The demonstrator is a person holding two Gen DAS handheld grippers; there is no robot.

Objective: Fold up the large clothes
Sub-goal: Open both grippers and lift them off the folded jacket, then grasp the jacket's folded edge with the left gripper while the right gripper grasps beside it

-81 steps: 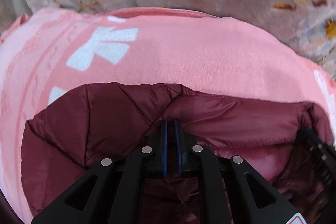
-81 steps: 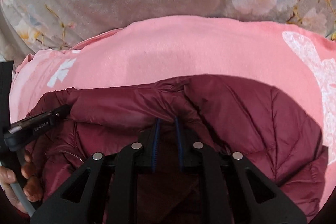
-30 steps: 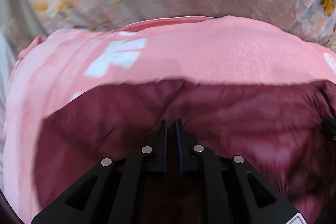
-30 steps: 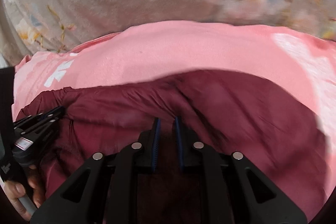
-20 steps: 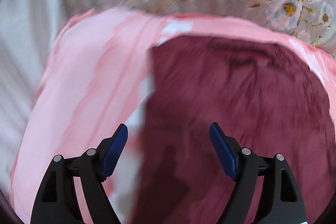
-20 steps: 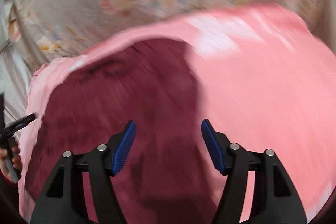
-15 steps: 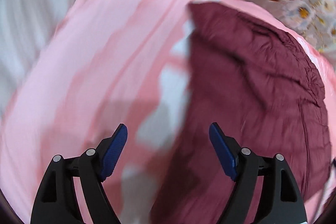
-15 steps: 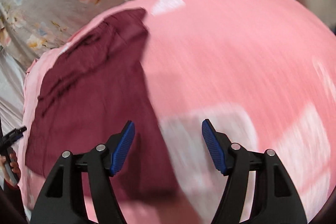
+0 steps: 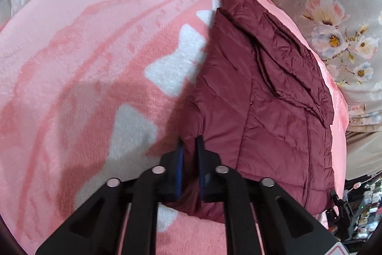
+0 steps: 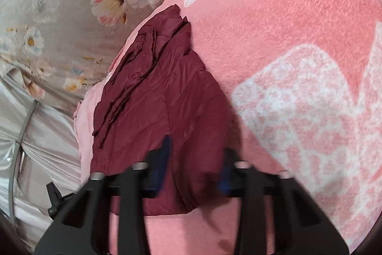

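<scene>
– Maroon jacket [image 9: 262,99] lies folded on the pink blanket [image 9: 95,51]. Your left gripper's [image 9: 189,142] jaws have just closed, pinched on its near edge.
– And my right?
– Your right gripper [image 10: 197,149] is blurred. Its jaws have been closing but look apart, straddling the other near corner without pressing it.
– What could go wrong?
– Lift now and only the left side rises, so the fold slews. That shell looks slick and puffy: a shallow bite may slip, or catch just the top layer. You could also nip the blanket.
</scene>
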